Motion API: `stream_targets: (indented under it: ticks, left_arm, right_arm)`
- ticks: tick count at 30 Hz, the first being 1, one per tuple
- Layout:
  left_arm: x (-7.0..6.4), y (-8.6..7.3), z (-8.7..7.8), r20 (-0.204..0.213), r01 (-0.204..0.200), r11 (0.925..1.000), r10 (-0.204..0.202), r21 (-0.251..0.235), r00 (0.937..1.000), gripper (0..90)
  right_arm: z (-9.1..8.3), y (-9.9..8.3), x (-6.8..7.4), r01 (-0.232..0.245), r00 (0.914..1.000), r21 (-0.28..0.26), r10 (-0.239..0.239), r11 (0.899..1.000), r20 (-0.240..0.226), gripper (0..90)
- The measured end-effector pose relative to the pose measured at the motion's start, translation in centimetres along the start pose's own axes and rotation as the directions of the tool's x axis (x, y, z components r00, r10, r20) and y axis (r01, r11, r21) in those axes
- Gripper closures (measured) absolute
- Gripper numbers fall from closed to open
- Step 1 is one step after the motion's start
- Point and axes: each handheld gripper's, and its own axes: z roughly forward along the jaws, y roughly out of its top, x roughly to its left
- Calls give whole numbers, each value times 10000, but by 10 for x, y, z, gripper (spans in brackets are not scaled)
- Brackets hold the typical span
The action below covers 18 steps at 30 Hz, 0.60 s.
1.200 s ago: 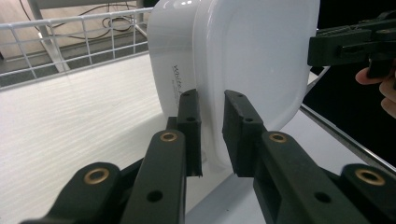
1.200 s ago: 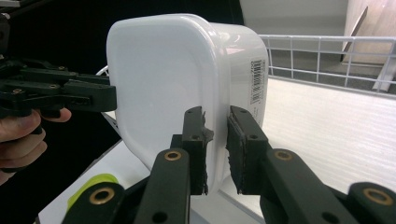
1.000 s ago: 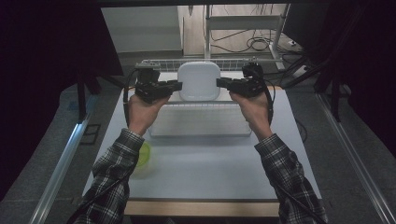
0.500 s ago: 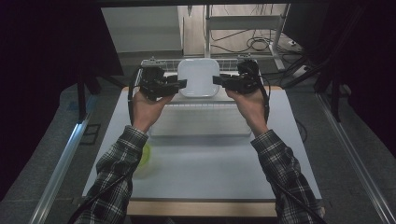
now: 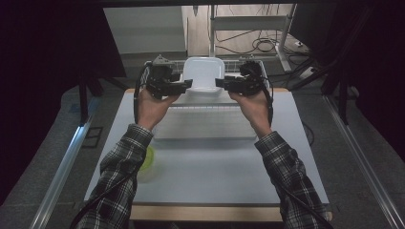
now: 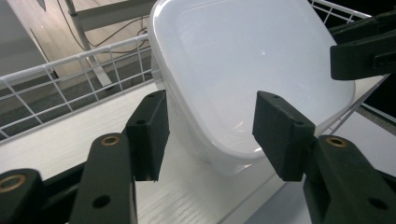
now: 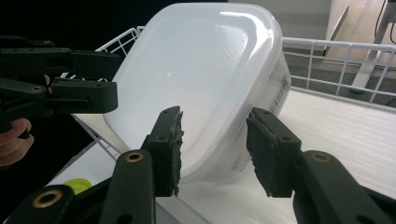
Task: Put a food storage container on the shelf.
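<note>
At the far edge of the table (image 5: pixel 205 176), both forearms in plaid sleeves reach forward side by side, wrists level, each hand wrapped round its tool. The left gripper (image 5: pixel 184 85) and the right gripper (image 5: pixel 223 83) point inward at one another, with the white plastic container (image 5: pixel 204 72) between them. That tub stands tipped up on its side, its broad flat face turned toward the person, resting on a white tray (image 5: pixel 205 121) just in front of a wire rack (image 5: pixel 267 67).

From the left gripper view, the jaws stand wide apart, the tub's lower corner (image 6: pixel 233 154) sitting in the gap without either pad pressing it. The right gripper view shows the same: jaws spread, the container's edge (image 7: pixel 219 154) between them, apparently clear of both pads.

Something yellow-green (image 5: pixel 149 159) lies near the left sleeve, half covered by the arm and too blurred to name. The tub's printed label (image 7: pixel 280 84) is unreadable.
</note>
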Motion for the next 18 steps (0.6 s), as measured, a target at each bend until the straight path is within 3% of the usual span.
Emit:
stream_targets:
  ticks: [6,18]
  left_arm:
    - [2,3,5,42,251,9994,-250,-229,9997,419]
    - [9,9,13,-451,364,9988,-379,-336,9983,402]
  right_arm:
    - [3,5,-4,87,9981,-118,-79,9999,611,545]
    - [5,7,-6,-9,9977,-247,26,9997,682,544]
